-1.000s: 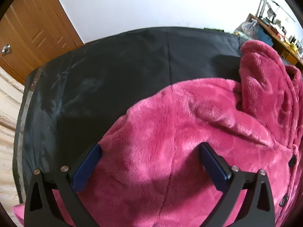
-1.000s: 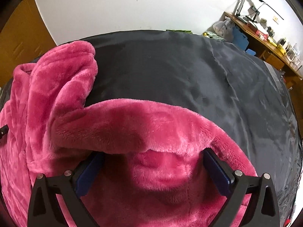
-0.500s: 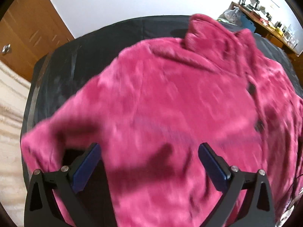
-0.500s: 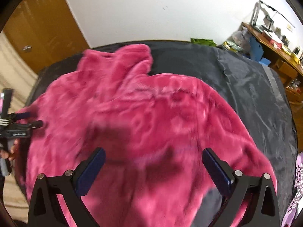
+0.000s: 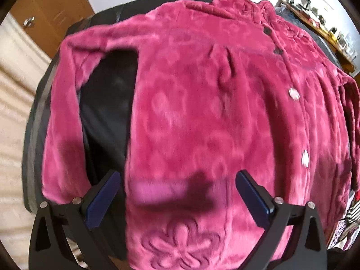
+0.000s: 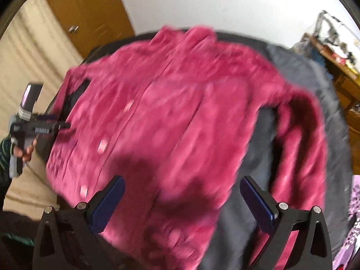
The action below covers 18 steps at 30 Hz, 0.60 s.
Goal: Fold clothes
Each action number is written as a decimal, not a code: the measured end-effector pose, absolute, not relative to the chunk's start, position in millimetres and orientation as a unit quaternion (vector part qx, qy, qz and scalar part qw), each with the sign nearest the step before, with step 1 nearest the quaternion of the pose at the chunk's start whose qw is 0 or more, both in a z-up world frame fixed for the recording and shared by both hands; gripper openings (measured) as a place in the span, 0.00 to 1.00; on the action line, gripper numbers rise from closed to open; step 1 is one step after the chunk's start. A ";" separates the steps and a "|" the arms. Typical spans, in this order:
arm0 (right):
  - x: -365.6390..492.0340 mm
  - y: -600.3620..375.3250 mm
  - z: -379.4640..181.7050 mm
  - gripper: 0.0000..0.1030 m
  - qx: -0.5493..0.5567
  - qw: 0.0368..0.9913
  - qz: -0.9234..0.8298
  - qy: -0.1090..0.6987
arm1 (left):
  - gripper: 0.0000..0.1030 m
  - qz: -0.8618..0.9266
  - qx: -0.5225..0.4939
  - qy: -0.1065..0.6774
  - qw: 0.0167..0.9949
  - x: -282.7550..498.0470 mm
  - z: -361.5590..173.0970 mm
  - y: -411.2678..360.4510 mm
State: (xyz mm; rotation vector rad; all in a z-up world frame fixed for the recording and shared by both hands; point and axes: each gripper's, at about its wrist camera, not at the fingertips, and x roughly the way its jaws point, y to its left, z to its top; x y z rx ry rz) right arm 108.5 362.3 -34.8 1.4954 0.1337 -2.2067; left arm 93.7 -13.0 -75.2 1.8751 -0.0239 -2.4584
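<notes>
A fuzzy magenta jacket [image 5: 202,112] with buttons down its front lies spread flat on a black-covered table [image 5: 105,94], collar at the far end and both sleeves out to the sides. My left gripper [image 5: 177,198] hovers open above the jacket's hem with nothing between its fingers. In the right wrist view the same jacket [image 6: 175,117] is blurred by motion. My right gripper [image 6: 182,202] is open above the hem, empty. The left gripper [image 6: 33,123], held in a hand, also shows at the left edge of that view.
The dark table cover [image 6: 315,85] extends past the jacket on the right. A wooden door [image 6: 90,18] and a white wall stand behind. A cluttered wooden desk [image 5: 326,29] is at the far right. Patterned fabric [image 6: 353,213] lies at the right edge.
Both grippers have pulled back and up from the fleece. The jacket, bunched close under the fingers a second ago, now lies spread out flat with its whole front showing.
</notes>
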 end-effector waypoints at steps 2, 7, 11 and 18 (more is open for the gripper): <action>125.8 349.7 -52.1 1.00 0.556 0.257 -0.789 0.049 | 1.00 -0.795 0.606 0.005 0.023 107.1 -81.2 -10.7; 149.4 304.2 -81.8 1.00 0.552 0.269 -0.781 0.114 | 1.00 -0.795 0.604 -0.043 0.029 121.3 -103.0 3.2; 147.5 303.8 -108.4 1.00 0.574 0.243 -0.772 0.126 | 1.00 -0.797 0.599 -0.074 0.018 127.6 -114.3 4.7; 160.4 316.6 -123.6 1.00 0.567 0.228 -0.764 0.205 | 1.00 -0.799 0.597 -0.075 0.004 143.2 -116.4 -31.6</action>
